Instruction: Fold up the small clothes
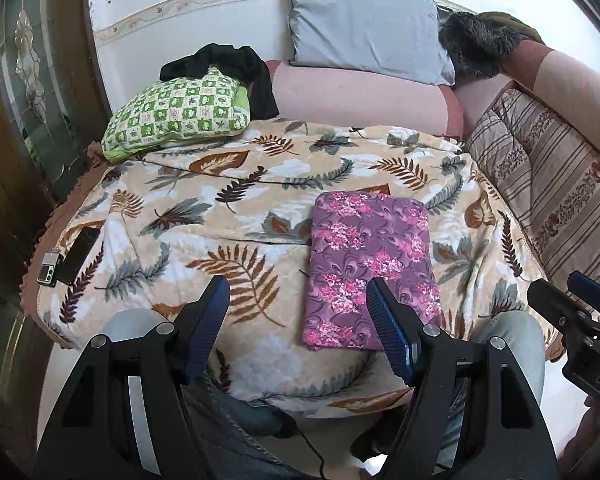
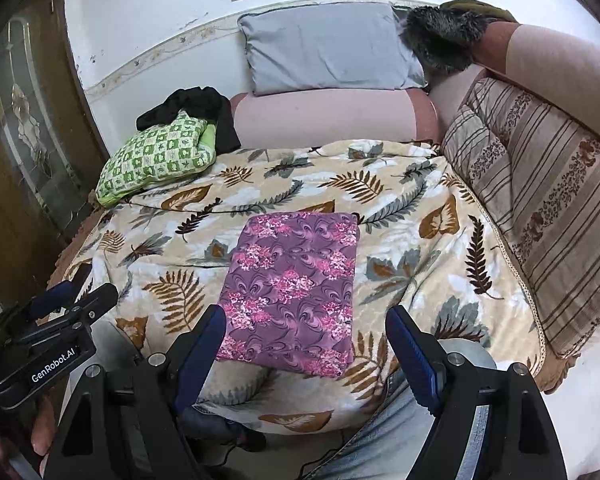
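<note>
While purple floral cloth [image 2: 292,292], folded into flat rectangle, lies on leaf-print blanket [image 2: 400,216], both grippers held above near edge: left gripper [image 1: 298,296], right gripper [image 2: 306,324], fingers spread, nothing pinched. Fold judged complete; next garment to be fetched.

Both grippers [image 1: 298,300] [image 2: 306,330] wide-jawed, empty.

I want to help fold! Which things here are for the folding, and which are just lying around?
For the folding: purple flowery cloth, already folded flat; left gripper and right gripper, both open and empty.

Just lying around: green checked pillow, black garment, grey pillow, phone.
</note>
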`<state>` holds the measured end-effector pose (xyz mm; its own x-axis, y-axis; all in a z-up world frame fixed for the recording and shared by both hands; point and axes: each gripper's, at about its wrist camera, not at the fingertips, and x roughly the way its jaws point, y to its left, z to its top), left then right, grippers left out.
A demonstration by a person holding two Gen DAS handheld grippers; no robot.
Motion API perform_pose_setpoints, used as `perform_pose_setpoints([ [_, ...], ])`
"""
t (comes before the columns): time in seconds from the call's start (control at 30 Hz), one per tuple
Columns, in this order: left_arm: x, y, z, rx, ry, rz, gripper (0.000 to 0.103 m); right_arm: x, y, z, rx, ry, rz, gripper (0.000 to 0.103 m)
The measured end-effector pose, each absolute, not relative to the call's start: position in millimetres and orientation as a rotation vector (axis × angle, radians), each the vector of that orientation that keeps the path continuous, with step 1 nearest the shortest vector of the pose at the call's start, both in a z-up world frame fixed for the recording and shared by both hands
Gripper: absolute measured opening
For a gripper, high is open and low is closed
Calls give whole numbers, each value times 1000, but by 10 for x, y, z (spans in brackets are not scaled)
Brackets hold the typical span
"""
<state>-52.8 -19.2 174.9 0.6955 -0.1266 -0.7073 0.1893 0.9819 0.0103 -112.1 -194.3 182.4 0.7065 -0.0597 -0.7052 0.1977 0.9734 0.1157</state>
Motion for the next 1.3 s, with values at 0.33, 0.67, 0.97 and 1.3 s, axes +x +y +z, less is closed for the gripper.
perform_pose_setpoints([
  [0.33, -495, -125, 1739, 86, 791, -193, 71, -1117, -1938, 1832, 169, 773, -144, 80],
  [0.67, -516, -157, 1757, 92, 787, -207, 71, -1109, -1957, 1835, 169, 777, -145, 80],
  [0.97, -484, -134, 1772, 99, 787, -218, 71, -1107, -1955, 1829, 164, 774, -151, 80],
  [1.3, -481, -136, 1781, 102, 790, -221, 71, -1104, -1951, 1823, 163, 774, -152, 80],
])
